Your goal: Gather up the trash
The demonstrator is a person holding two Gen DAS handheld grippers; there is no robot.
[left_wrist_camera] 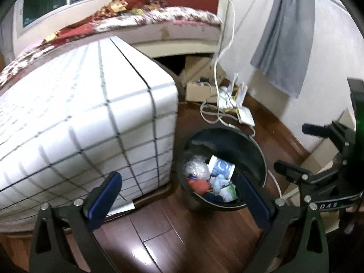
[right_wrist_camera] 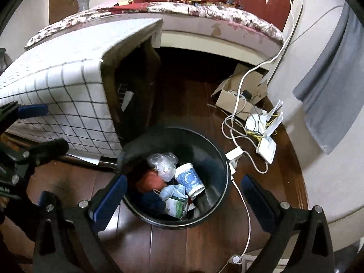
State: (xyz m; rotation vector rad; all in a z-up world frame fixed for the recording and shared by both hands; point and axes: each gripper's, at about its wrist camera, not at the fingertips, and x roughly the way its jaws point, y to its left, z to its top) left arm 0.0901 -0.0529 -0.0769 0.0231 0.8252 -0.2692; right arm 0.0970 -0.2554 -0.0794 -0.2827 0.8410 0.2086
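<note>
Dark wood flooring [right_wrist_camera: 177,245] is running under everything, with the black trash bin [right_wrist_camera: 218,159] serving as the landmark. Nearest: the right gripper [right_wrist_camera: 183,199] is hovering directly above the bin's near rim, jaws spread wide and carrying nothing; the left gripper [left_wrist_camera: 178,190] is hanging above and just left of the bin, likewise released and empty. Inside the bin: a blue-and-white paper cup [right_wrist_camera: 190,178] is lying on its side, a crumpled clear plastic wrap [right_wrist_camera: 162,162] is sitting behind it, and a green-and-white carton [right_wrist_camera: 176,206], a light blue mask [right_wrist_camera: 168,191] and a reddish item [right_wrist_camera: 150,179] are piling toward the near wall, so the trash appears already collected. Just right of the bin: a white cable [right_wrist_camera: 246,207] is trailing along the floor to a white adapter [right_wrist_camera: 233,154] touching the rim. Left of the bin: a white checked cloth [right_wrist_camera: 66,84] is draping a table. Beyond the bin: a router [right_wrist_camera: 266,145] and a cardboard box [right_wrist_camera: 234,97] are tangling with more cable, and a bed [right_wrist_camera: 204,13] is standing farthest off. Risks, as judged: an open finger dropping low could be clipping the rim and tipping the light bin, spilling its load; a sweep to the right could be snagging the cable and dragging the adapter or router.
</note>
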